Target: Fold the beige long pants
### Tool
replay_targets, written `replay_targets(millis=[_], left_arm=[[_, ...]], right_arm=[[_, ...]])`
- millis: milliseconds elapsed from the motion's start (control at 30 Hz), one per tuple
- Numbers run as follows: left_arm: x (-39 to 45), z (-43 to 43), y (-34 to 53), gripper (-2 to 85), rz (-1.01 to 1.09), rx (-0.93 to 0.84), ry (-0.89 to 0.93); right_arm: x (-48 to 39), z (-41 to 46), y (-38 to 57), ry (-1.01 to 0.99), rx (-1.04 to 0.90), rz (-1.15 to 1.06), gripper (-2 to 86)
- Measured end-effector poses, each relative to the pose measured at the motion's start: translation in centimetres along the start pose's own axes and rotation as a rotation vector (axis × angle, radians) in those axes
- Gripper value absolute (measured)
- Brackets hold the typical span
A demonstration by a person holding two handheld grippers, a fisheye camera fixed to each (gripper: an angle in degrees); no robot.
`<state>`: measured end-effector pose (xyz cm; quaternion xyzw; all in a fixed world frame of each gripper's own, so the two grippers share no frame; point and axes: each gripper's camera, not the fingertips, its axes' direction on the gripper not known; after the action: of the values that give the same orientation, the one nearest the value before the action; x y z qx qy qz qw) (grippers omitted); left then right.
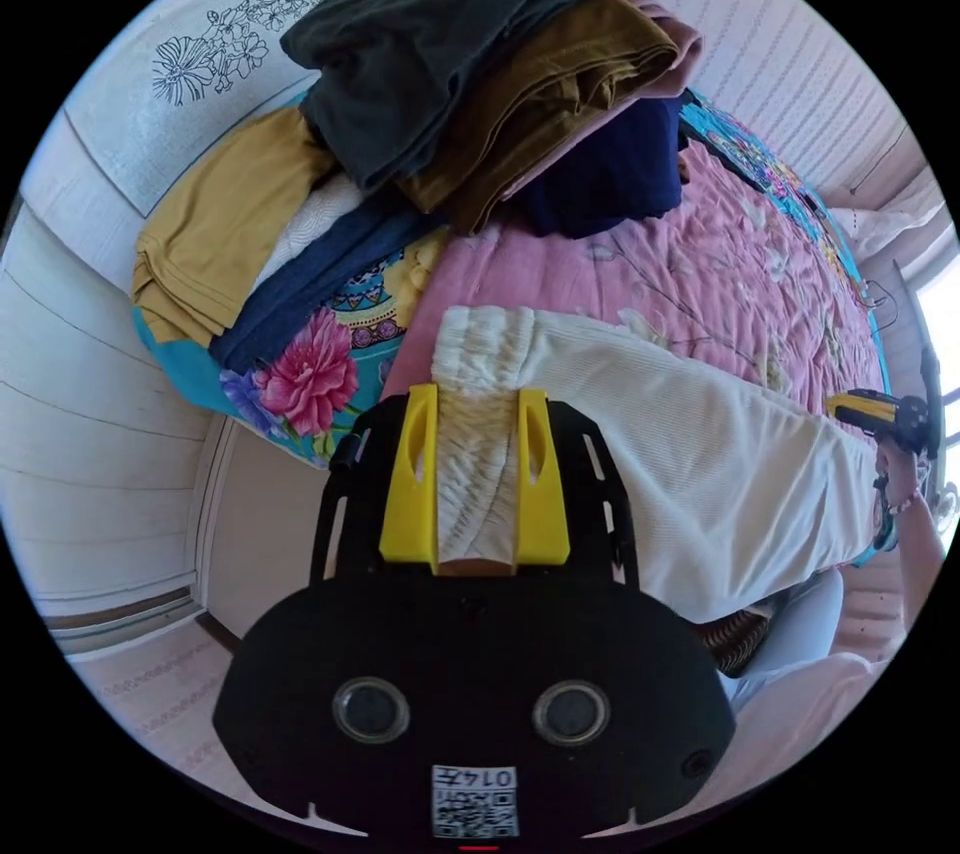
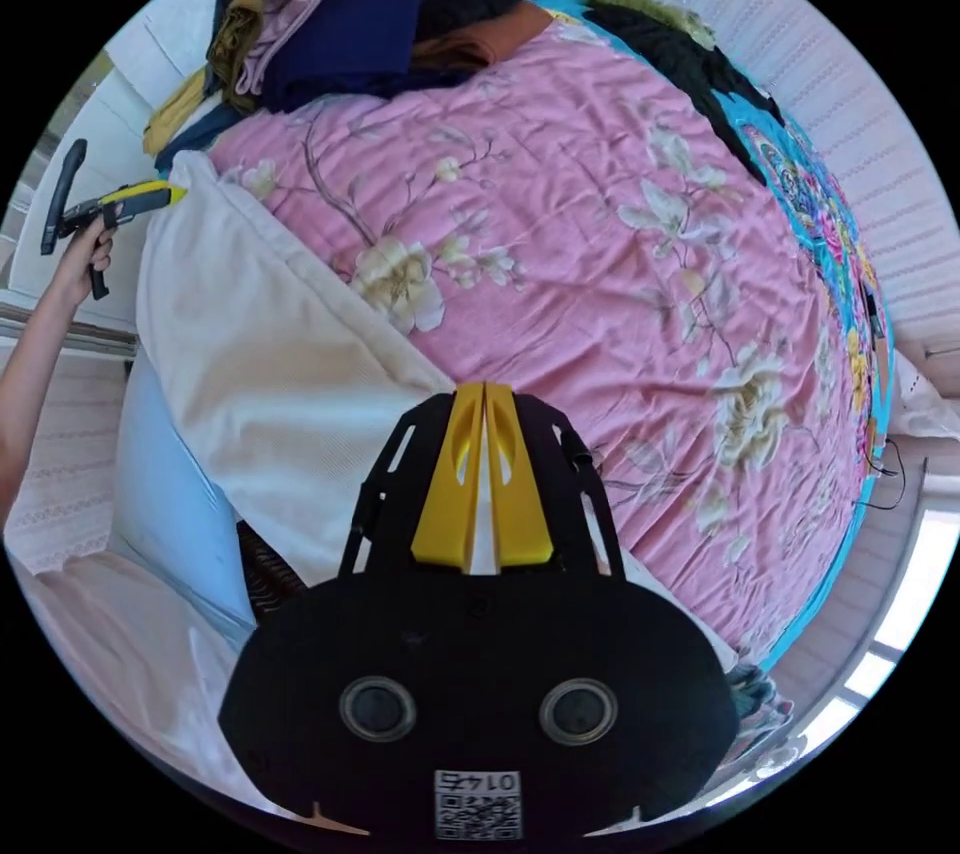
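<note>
The beige long pants point(image 1: 690, 454) lie stretched along the near edge of a pink floral bedspread point(image 1: 720, 264). My left gripper point(image 1: 478, 404) is shut on their gathered elastic waistband point(image 1: 480, 344), which bunches between the yellow jaws. In the right gripper view the pants point(image 2: 260, 364) run from my right gripper point(image 2: 484, 394) up to the left gripper point(image 2: 150, 192), held in a hand at the far end. The right gripper's yellow jaws stand pressed together on the leg end of the pants, a thin strip of cloth showing between them.
Stacks of folded clothes point(image 1: 480, 64) in black, brown, navy and mustard are piled on the bed's far end, beside a white headboard point(image 1: 200, 64) with a flower drawing. A dark garment point(image 2: 690, 54) lies at the bed's far side. White panelled walls surround the bed.
</note>
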<state>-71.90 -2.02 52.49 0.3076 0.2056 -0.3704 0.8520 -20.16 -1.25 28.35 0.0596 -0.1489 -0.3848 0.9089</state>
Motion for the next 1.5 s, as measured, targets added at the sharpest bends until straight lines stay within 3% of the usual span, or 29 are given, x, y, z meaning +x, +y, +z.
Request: replay_targets(millis=[100, 300, 467, 667, 833, 967, 1267, 1367, 1500], left_arm=[[1.0, 1.8, 0.5, 12.4, 0.014, 0.0, -0.024], [1.7, -1.7, 4.3, 12.7, 0.126, 0.05, -0.012], [10.4, -5.2, 10.3, 8.6, 0.431, 0.122, -0.176], [28.7, -3.8, 17.2, -0.2, 0.846, 0.17, 0.259], [40.3, 0.2, 19.7, -0.9, 0.995, 0.16, 0.381], [46.7, 7.5, 20.9, -1.0, 1.105, -0.006, 0.241], [51.6, 8.0, 22.1, -1.0, 1.187, 0.034, 0.28], [54.7, 11.5, 22.8, -1.0, 1.26, -0.078, 0.191], [57.7, 13.9, 22.7, -0.9, 1.292, -0.089, 0.19]], right_arm=[[-0.3, 4.8, -2.3, -0.017, -0.235, 0.01, -0.5], [-0.5, -0.7, -0.2, -0.018, 0.07, 0.1, -0.4], [-1.8, -0.7, 3.6, -0.046, 0.087, 0.078, -0.4], [-3.9, 0.9, 2.0, -0.06, 0.067, 0.047, -0.4], [-3.6, 4.5, -0.9, -0.048, -0.097, 0.088, -0.5], [-4.2, 4.9, -0.9, 0.04, -0.082, 0.058, -0.6], [-0.6, 1.5, -0.2, -0.063, -0.11, -0.038, -0.8], [0.3, 3.7, 0.0, -0.058, -0.21, -0.054, -0.7], [0.9, 4.1, 1.3, 0.026, -0.227, -0.049, -0.7]])
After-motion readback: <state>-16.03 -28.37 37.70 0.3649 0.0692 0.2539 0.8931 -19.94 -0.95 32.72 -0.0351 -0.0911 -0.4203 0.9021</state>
